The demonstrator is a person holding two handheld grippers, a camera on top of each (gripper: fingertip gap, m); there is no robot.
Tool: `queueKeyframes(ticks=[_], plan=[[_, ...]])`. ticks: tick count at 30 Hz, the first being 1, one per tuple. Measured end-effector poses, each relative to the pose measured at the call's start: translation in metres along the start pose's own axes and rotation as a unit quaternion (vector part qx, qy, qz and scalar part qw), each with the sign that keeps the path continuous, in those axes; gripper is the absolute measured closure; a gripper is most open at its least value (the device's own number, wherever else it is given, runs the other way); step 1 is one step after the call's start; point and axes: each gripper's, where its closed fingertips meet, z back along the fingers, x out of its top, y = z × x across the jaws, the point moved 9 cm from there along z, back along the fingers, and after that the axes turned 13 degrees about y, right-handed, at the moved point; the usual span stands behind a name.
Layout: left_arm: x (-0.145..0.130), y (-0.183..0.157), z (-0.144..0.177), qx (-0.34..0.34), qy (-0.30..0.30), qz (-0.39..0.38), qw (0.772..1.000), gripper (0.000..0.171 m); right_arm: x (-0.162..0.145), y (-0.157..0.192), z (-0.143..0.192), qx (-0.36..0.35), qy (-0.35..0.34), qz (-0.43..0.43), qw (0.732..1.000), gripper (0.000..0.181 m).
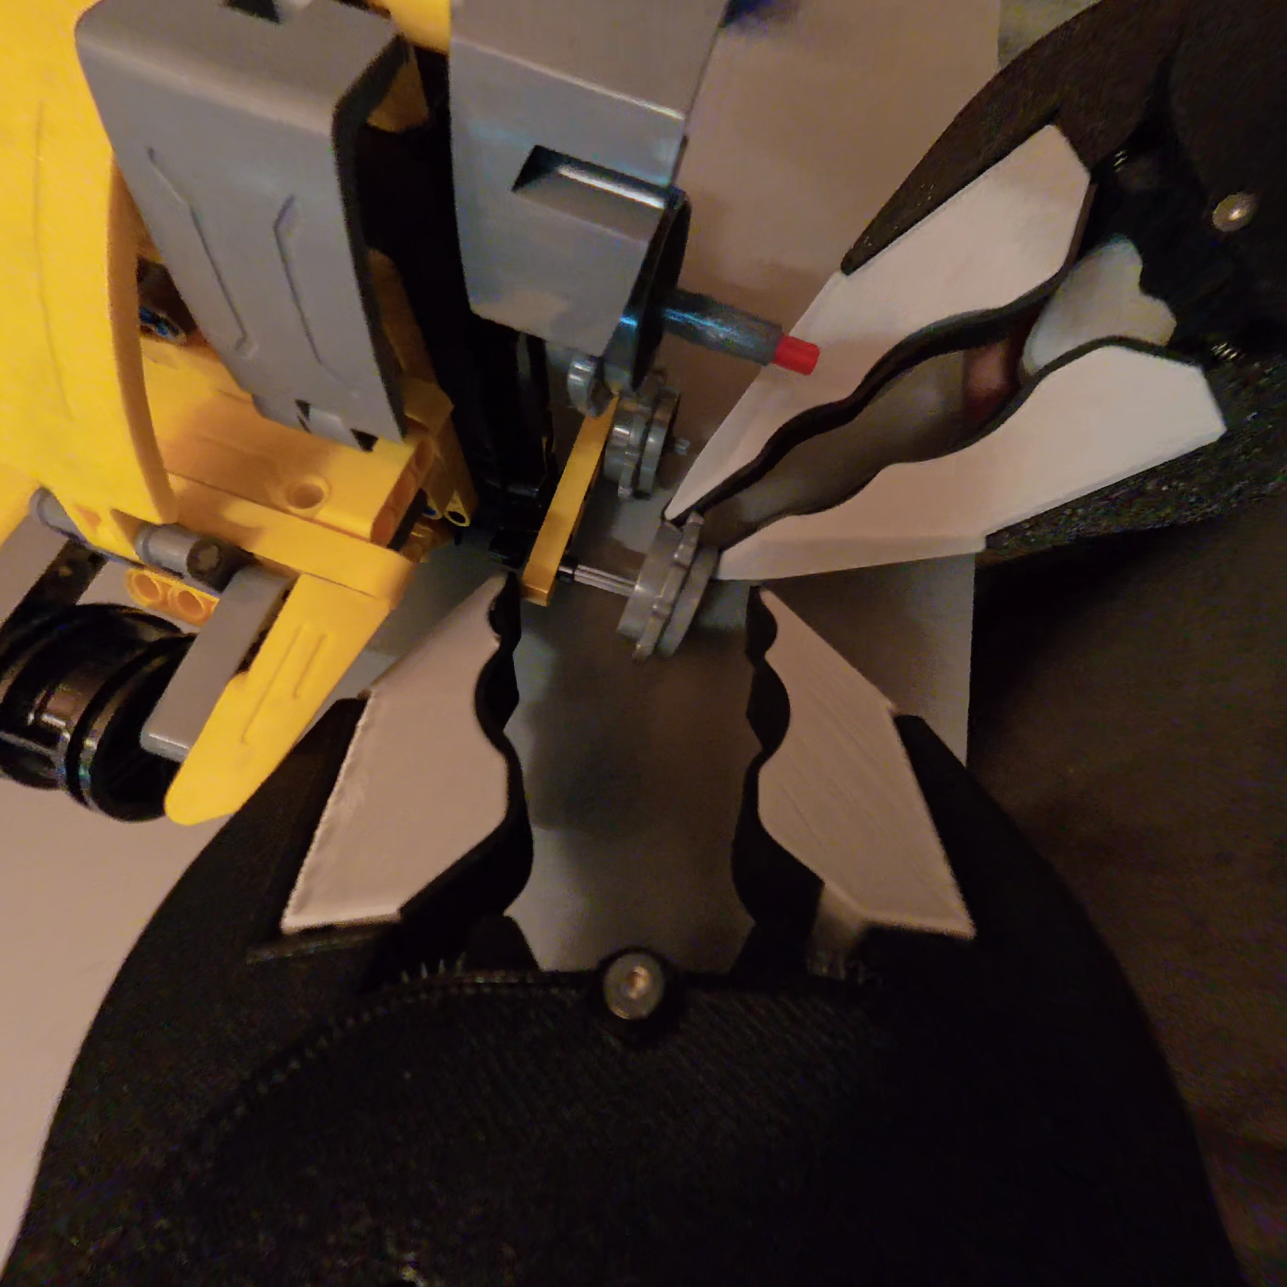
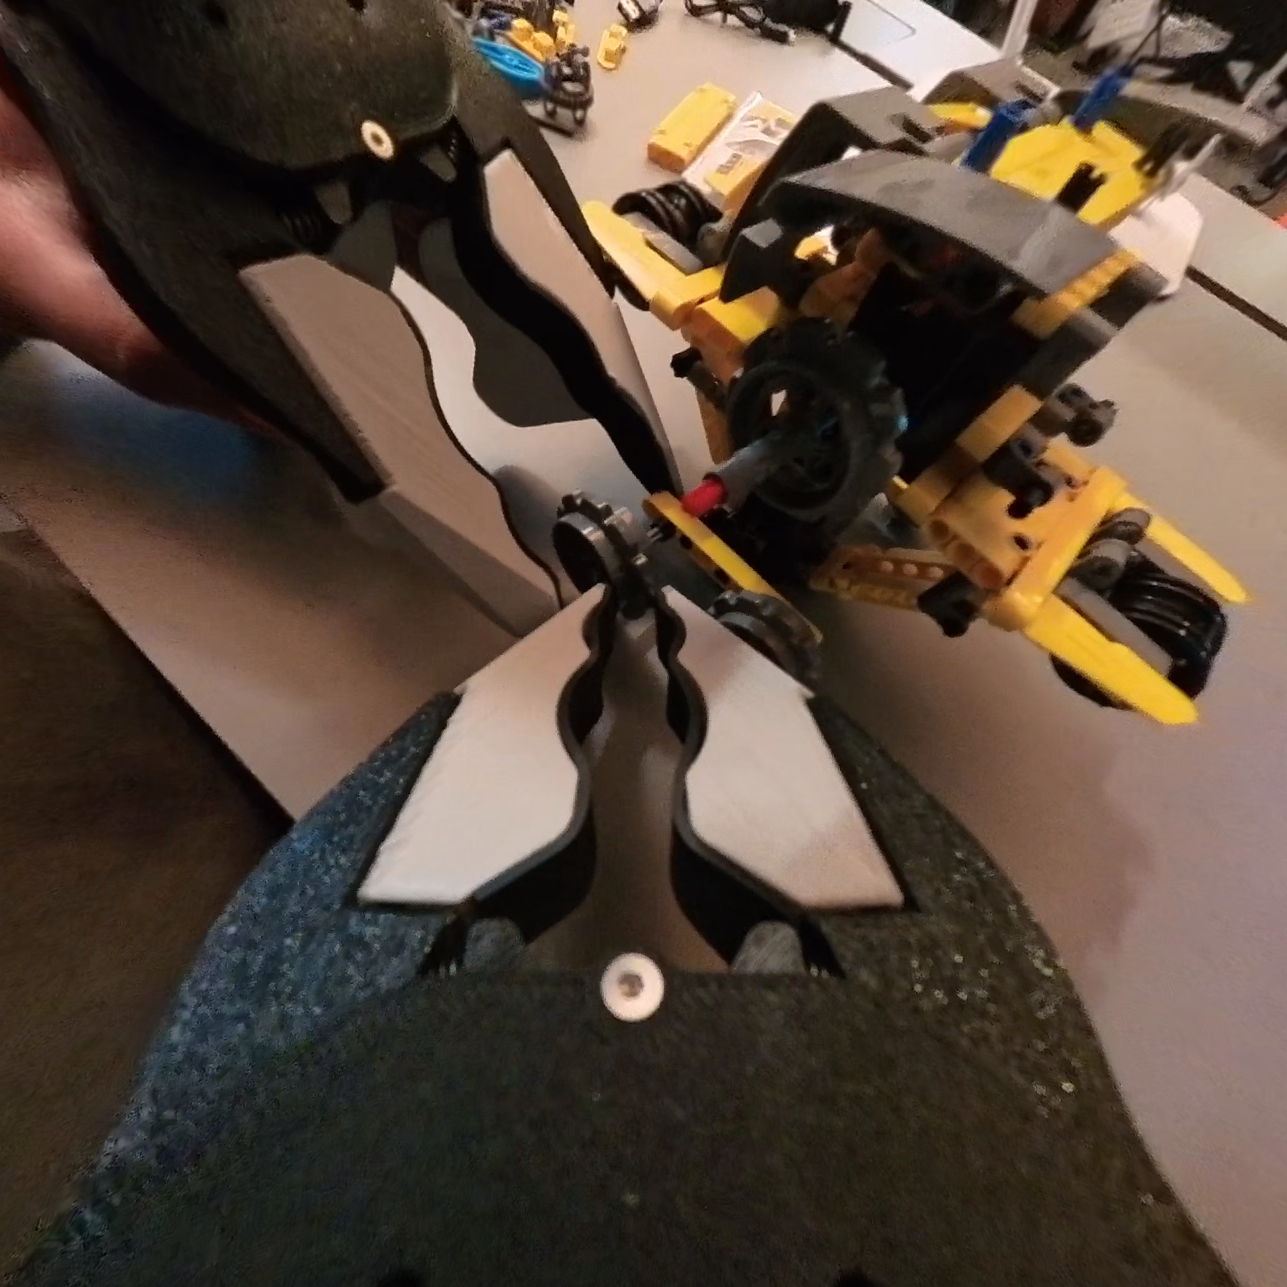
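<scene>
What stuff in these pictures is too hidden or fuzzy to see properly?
- Yellow toy vehicle: left wrist view, cut off by top and left edges.
- Grey gear wheel: right wrist view, partly covered by the right hand-held gripper pinching it.
- Small far-off parts: right wrist view, too small and blurred.
- Person's hand: right wrist view, blurred, cut by the left edge.
</scene>
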Motion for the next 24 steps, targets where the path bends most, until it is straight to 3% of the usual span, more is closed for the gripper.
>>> queueKeyframes(ticks=[11,18,24], plan=[[0.006,-0.036,-0.018,0.138,0.023,-0.043,0.989,0.107,-0.023,-0.013,0.011,0.012,0.012,0.054,0.998,0.171],[0.007,-0.033,-0.017,0.148,0.019,-0.029,0.988,0.115,-0.018,-0.028,0.015,0.053,0.011,0.152,0.987,0.171],[0.007,-0.033,-0.017,0.145,0.019,-0.03,0.989,0.115,-0.013,-0.029,0.011,0.089,0.007,0.159,0.983,0.171]])
